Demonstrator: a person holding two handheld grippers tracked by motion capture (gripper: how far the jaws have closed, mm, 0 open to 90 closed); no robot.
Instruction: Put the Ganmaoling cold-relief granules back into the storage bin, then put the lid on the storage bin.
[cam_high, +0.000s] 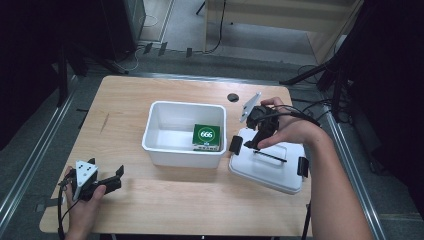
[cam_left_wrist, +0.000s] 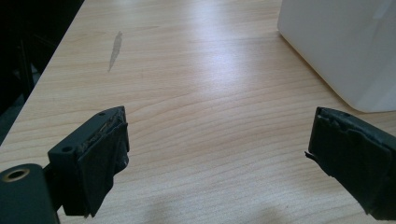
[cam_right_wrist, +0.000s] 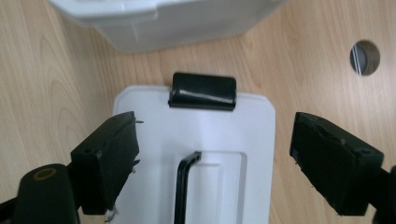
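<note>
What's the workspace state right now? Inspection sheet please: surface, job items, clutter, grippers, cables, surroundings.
Surface: wooden table, light grain, one grey smear toward the far left, a round grommet hole near the far edge.
Job's things: white bin open at centre, green box marked 666 inside; white lid with black latches and handle lying flat to its right.
Clutter: nothing seen.
Grippers: left gripper open, low over bare table near the front-left corner; right gripper open, above the lid.
Cables: one trails from each gripper; more on the floor beyond.
Surroundings: dark stands, grey floor, a wooden structure beyond the table.
</note>
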